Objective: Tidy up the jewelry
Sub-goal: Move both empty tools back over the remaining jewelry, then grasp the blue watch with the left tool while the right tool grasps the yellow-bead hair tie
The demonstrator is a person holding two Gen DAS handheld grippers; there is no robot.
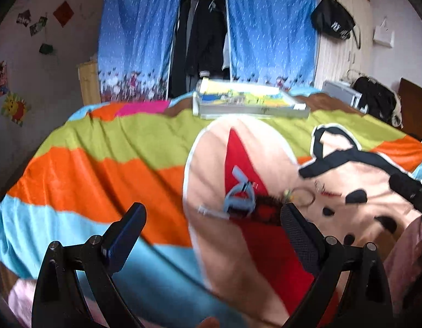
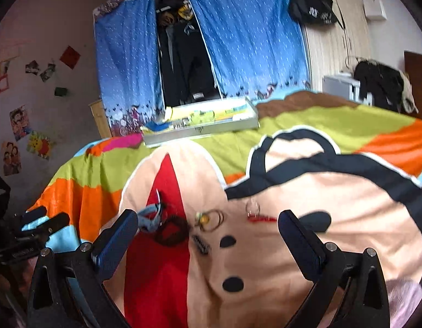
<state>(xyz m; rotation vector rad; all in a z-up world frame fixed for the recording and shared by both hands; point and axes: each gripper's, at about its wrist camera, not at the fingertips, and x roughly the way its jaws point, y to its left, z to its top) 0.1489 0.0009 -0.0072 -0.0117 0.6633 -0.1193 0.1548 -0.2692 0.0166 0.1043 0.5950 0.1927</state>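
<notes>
Left gripper [image 1: 213,222]: jaws wide, empty | right gripper [image 2: 208,228]: jaws wide, empty | blue hair clip [image 2: 150,216], dark scrunchie [image 2: 171,231], hoop earring [image 2: 213,219]: on bedspread [image 2: 265,259] between right jaws | tray [image 2: 202,129]: well beyond.

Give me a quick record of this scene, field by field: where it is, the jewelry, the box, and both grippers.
surface: bed with striped cartoon blanket
jewelry: light blue hair clip, dark hair tie, gold ring bangle, small clear ring, dark comb clip, lying loose on the blanket
tray: flat box at the far edge of the bed
left gripper: open, empty
right gripper: open, empty, above the jewelry
image: motion-blurred
</notes>
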